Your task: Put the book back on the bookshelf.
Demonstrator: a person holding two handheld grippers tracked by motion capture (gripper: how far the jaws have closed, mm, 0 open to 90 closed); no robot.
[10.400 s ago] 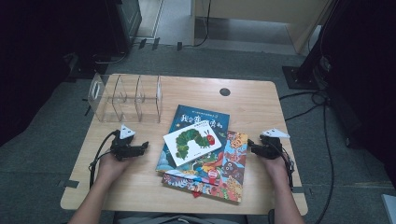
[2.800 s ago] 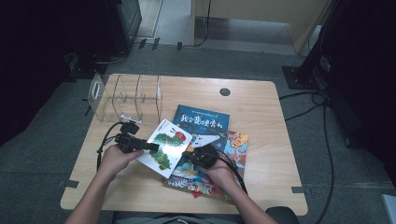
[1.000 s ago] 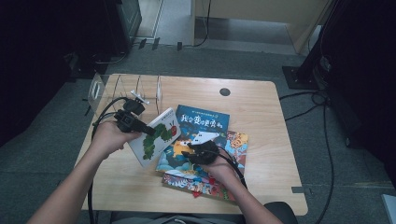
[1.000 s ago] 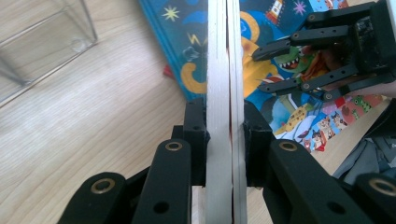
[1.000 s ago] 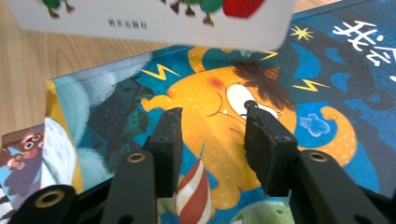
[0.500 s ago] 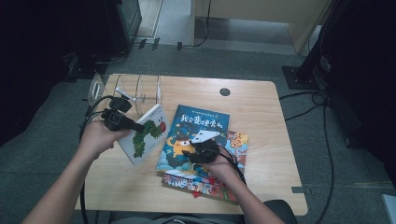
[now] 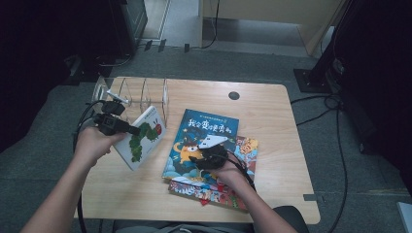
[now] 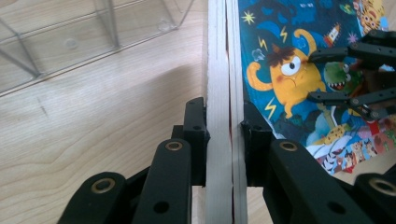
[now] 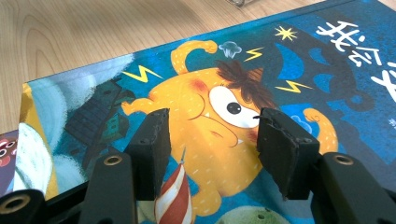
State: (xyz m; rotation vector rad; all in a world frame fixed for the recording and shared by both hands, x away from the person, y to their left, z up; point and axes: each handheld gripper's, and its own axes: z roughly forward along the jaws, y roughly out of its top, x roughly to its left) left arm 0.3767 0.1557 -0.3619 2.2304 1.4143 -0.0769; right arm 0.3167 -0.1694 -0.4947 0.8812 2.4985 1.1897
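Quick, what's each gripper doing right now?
Left gripper: shut on the white book.
Right gripper: open, jaws just opening, nothing between them, over the blue book.

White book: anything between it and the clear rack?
Nothing visible. The left tongs clamp the white book on edge, just short of the rack, with bare table between them. The blue book lies off to the side.
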